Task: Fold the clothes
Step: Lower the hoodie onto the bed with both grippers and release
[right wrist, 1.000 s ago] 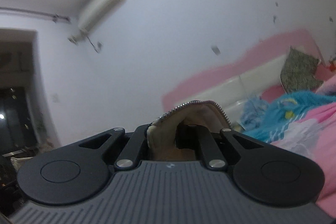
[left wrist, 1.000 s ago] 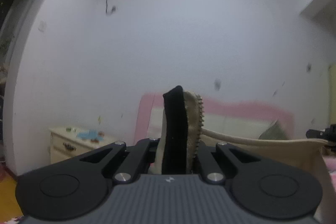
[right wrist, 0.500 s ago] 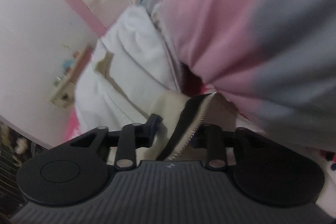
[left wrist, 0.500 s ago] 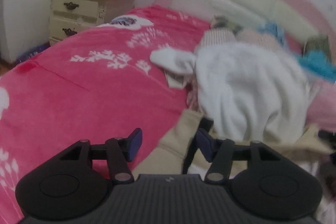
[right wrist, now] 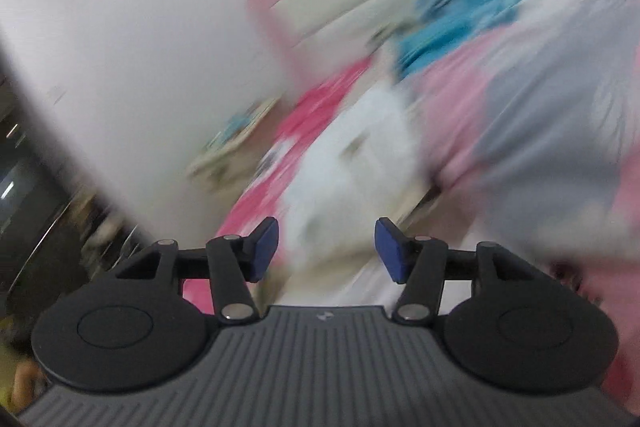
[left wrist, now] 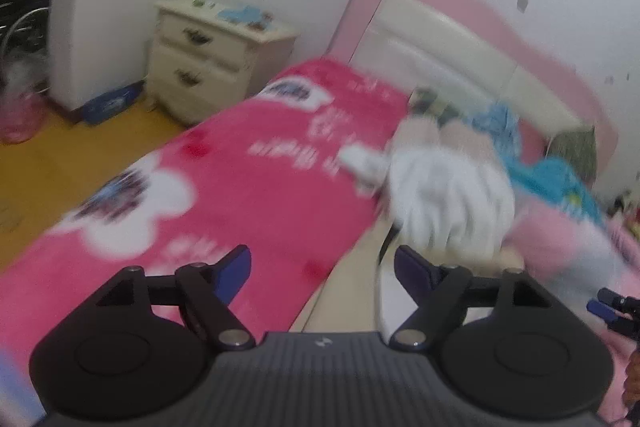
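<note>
A beige garment (left wrist: 352, 291) with a dark zip edge lies flat on the pink bed (left wrist: 224, 187), just under and ahead of my left gripper (left wrist: 322, 269), which is open and empty above it. A white garment (left wrist: 448, 195) is heaped behind it. My right gripper (right wrist: 326, 247) is open and empty; its view is blurred, with the white garment (right wrist: 352, 163) ahead and a pink and grey garment (right wrist: 540, 131) to the right. The right gripper's blue pads (left wrist: 604, 309) show at the right edge of the left wrist view.
A cream nightstand (left wrist: 212, 59) stands left of the bed on the wooden floor (left wrist: 48, 163). A blue garment (left wrist: 556, 179) and pillows lie near the pink and cream headboard (left wrist: 448, 39). A pink bag (left wrist: 20, 119) sits on the floor at far left.
Both grippers held the beige garment up a second ago. They lowered it onto the bed, opened and let go. Both have since pulled back, the right one still moving fast.
</note>
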Motion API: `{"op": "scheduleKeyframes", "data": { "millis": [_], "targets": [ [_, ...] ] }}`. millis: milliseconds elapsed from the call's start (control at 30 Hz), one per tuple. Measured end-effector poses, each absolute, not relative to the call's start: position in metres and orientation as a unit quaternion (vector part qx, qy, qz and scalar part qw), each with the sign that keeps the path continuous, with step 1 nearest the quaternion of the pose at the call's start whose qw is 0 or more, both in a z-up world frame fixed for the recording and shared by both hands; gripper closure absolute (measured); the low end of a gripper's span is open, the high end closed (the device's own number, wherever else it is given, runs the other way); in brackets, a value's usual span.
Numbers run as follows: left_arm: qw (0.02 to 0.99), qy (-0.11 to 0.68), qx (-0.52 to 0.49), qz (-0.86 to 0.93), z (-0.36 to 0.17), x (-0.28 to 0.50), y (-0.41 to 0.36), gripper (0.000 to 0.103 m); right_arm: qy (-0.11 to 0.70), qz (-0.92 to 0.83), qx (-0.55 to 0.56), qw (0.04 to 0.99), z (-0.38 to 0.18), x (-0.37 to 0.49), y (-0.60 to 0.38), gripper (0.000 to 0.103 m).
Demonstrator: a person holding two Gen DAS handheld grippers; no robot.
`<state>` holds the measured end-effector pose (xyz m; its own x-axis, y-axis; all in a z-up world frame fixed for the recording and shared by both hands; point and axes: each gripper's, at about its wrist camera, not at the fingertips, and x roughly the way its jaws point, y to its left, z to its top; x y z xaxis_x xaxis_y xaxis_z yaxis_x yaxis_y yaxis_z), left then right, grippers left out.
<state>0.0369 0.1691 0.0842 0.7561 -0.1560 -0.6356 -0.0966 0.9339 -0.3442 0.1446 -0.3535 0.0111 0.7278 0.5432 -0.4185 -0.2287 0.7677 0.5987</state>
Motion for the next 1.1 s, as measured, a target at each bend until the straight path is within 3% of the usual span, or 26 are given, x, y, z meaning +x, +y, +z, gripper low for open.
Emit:
{"op": "scheduleKeyframes", "data": {
  "millis": [200, 400, 633, 800, 1100],
  "targets": [
    [0.886, 0.432, -0.161, -0.037, 0.058, -0.078, 0.169, 0.022, 0.422, 0.362, 0.220, 0.802, -0.006, 0.058, -0.278, 0.049],
    [0.889, 0.432, -0.125, -0.085, 0.019, -0.150, 0.134, 0.022, 0.516, 0.356, 0.248, 0.738, -0.058, -0.010, -0.220, 0.049],
    [0.896, 0.427, -0.059, -0.108, -0.014, -0.178, 0.113, 0.023, 0.549, 0.299, 0.320, 0.712, -0.120, -0.034, -0.189, 0.052],
    [0.894, 0.430, -0.042, -0.119, -0.031, -0.181, 0.108, 0.042, 0.569, 0.307, 0.329, 0.689, -0.139, -0.041, -0.173, 0.062],
    [0.890, 0.435, -0.011, -0.138, -0.061, -0.188, 0.099, 0.041, 0.582, 0.292, 0.303, 0.695, -0.157, -0.043, -0.152, 0.063]
  ]
}}
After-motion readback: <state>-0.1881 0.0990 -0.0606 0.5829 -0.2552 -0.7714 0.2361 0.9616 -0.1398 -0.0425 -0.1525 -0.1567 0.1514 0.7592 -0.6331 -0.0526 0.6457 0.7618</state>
